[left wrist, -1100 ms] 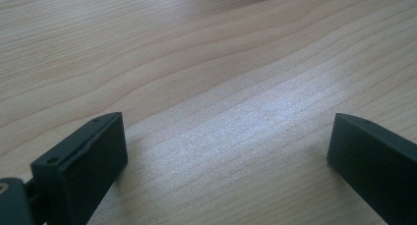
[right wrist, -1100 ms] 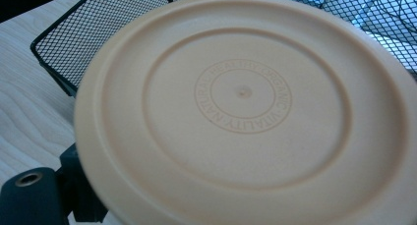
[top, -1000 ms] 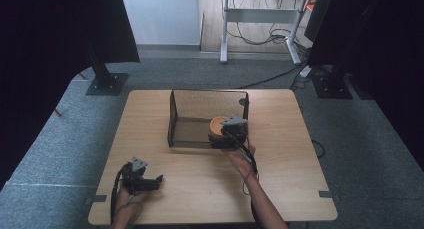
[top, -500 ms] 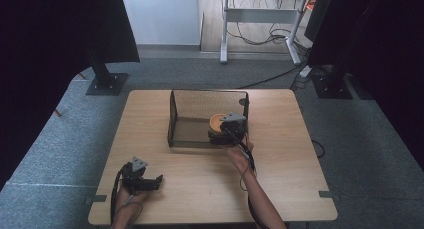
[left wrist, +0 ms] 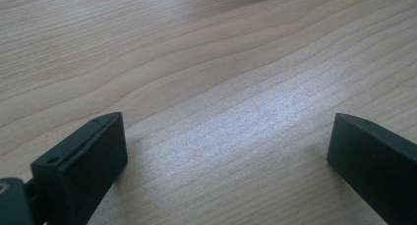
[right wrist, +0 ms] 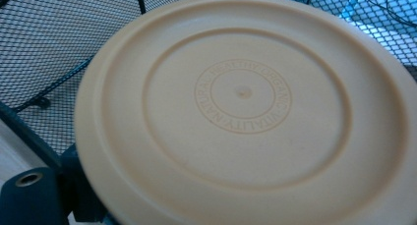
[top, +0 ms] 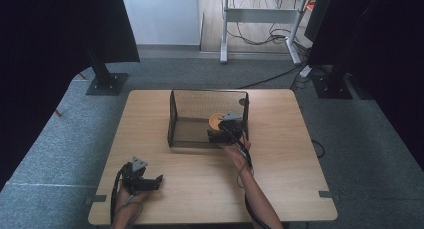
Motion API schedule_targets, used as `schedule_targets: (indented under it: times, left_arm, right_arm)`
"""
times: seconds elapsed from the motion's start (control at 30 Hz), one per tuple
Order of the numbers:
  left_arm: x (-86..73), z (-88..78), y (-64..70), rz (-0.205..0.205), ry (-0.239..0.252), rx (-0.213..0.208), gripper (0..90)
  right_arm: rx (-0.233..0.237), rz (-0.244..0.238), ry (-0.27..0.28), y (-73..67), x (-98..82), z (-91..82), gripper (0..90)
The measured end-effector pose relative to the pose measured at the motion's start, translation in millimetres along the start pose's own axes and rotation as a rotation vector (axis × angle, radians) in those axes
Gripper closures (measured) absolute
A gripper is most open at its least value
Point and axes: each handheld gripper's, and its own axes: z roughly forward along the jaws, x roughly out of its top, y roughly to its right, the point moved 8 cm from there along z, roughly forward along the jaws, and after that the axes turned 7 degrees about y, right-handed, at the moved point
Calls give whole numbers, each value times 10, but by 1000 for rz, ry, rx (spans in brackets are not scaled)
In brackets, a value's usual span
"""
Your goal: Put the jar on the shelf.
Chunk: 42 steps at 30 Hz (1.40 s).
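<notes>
A round tan plate (top: 217, 121) hangs at the right front corner of a black wire-mesh basket (top: 171, 119) that stands mid-table. My right gripper (top: 221, 134) is shut on the plate's near edge, above the basket's front wall. In the right gripper view the plate's underside (right wrist: 246, 102), with a ring of embossed lettering, is close up, and the basket mesh (right wrist: 59, 38) lies behind it. One black jaw shows at the bottom left. My left gripper (top: 156, 180) rests low on the table's front left, open. Bare wood lies between its jaws (left wrist: 226, 151).
The light wooden table (top: 280, 164) has free surface to the left, right and front of the basket. Black stands (top: 105, 81) and dark curtains flank the table on a grey carpet. A desk with cables stands behind.
My right gripper has edged slightly forward with the plate over the basket's front wall. The left gripper has not moved.
</notes>
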Motion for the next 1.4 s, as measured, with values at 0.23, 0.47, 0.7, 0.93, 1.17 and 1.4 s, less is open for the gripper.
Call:
schedule_targets:
  times: [0.23, 0.47, 0.7, 0.93, 1.17, 1.4]
  left_arm:
    - [0, 0, 0, 1, 0, -1, 13]
    - [0, 0, 0, 1, -1, -1, 14]
    - [0, 0, -1, 2, -1, -1, 14]
    - [1, 1, 0, 0, 0, -1, 14]
    - [-1, -1, -2, 3, -2, -1, 14]
    - [0, 1, 0, 1, 0, -1, 14]
  right_arm:
    - [-3, 6, -13, 8, -53, 67, 91]
    - [-5, 16, -30, 1, -123, 128, 91]
    - [-4, 25, -47, 3, -176, 172, 91]
    - [-6, 33, -71, 10, -229, 201, 91]
    - [-11, 41, -71, 16, -239, 199, 90]
    - [-27, 37, -95, 7, -242, 191, 89]
